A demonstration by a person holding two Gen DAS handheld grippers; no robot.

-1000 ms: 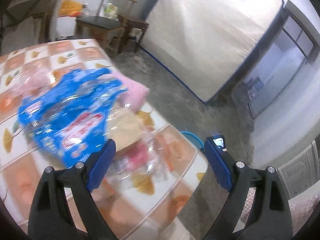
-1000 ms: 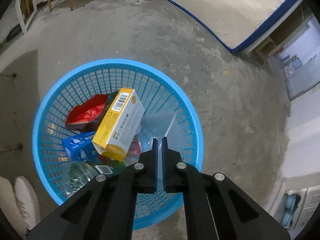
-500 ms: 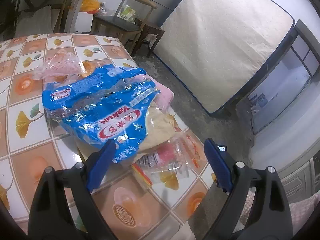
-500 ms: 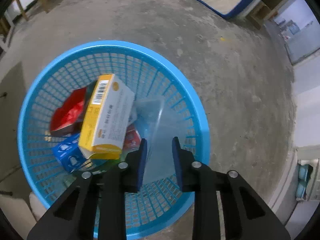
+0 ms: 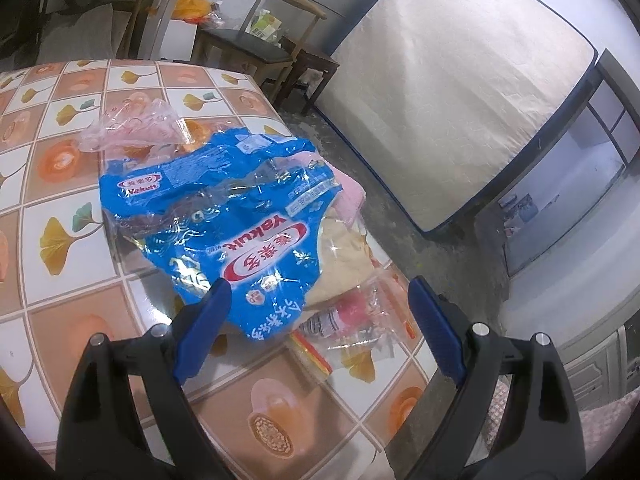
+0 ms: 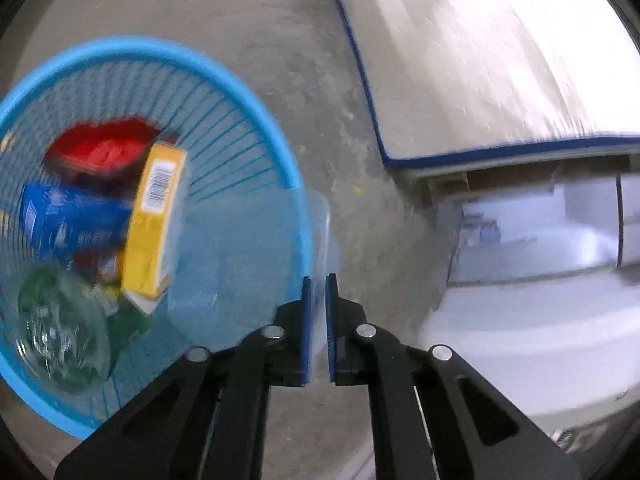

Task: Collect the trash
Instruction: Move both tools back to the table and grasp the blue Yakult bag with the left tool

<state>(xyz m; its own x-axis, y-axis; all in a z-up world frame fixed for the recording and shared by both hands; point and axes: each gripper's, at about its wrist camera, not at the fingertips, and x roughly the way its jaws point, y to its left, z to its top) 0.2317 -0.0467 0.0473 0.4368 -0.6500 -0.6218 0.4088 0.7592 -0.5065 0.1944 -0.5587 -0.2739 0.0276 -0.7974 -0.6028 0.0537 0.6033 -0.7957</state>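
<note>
my left claw point(image 5: 316, 308) hangs spread wide over the crumpled blue yakult wrapper point(image 5: 224, 220), which lies glossy and torn in the middle of the frame on the tiled worktop point(image 5: 72, 200), on top of clear and pink plastic scraps. my right claw point(image 6: 319, 292), lower centre, has just been closing and is nearly clenched, with a clear plastic film point(image 6: 256, 248) blurred at its tips; i cannot tell if it grips it, beside the blue basket point(image 6: 256, 92) at left.

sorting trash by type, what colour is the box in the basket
Yellow box with a white barcode panel, clearest in the right wrist view.
</note>
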